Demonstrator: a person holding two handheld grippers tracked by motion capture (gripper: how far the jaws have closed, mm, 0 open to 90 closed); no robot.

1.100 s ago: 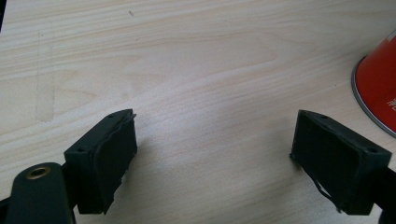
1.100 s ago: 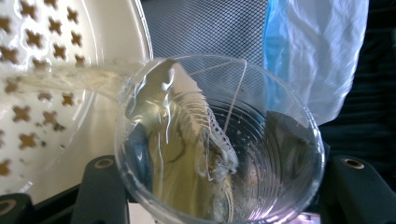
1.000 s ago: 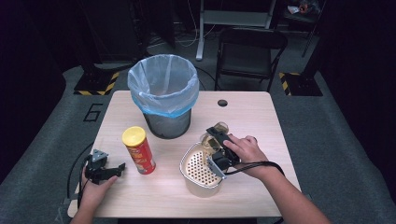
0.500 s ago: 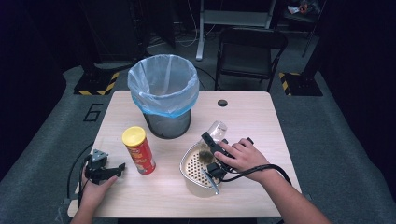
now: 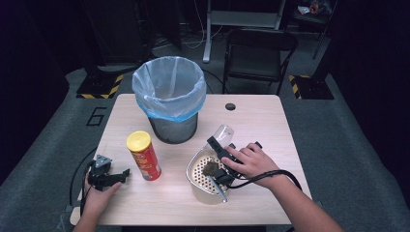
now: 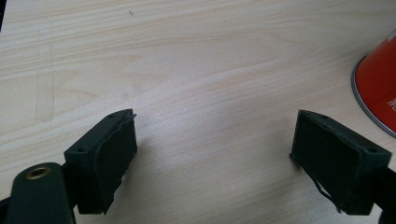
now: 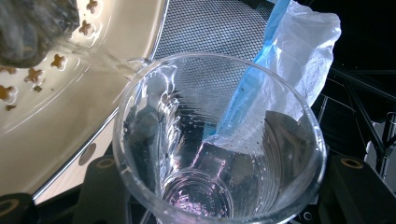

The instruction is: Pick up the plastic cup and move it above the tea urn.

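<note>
My right gripper (image 5: 220, 153) is shut on a clear plastic cup (image 5: 223, 133), gripping it near the rim. The cup is tipped with its mouth low over a cream perforated strainer (image 5: 198, 186) on the table's right half. In the right gripper view the cup (image 7: 219, 140) sits between the jaws of the gripper (image 7: 224, 196), and a thin stream of water runs from its rim into the strainer (image 7: 70, 116). A dark wet lump (image 5: 210, 168) (image 7: 28, 32) lies in the strainer. My left gripper (image 5: 109, 176) (image 6: 215, 158) rests open on the table, nothing between its jaws.
A red chips can (image 5: 143, 155) (image 6: 378, 88) with a yellow lid stands just right of the left gripper. A mesh bin (image 5: 169, 92) (image 7: 219, 32) lined with a blue-white bag (image 7: 303, 46) stands at the table's back. A black chair (image 5: 261, 53) is behind the table.
The right hand has rolled and tipped the cup further toward the strainer. The dark lump now lies in the strainer. The left gripper has not moved.
</note>
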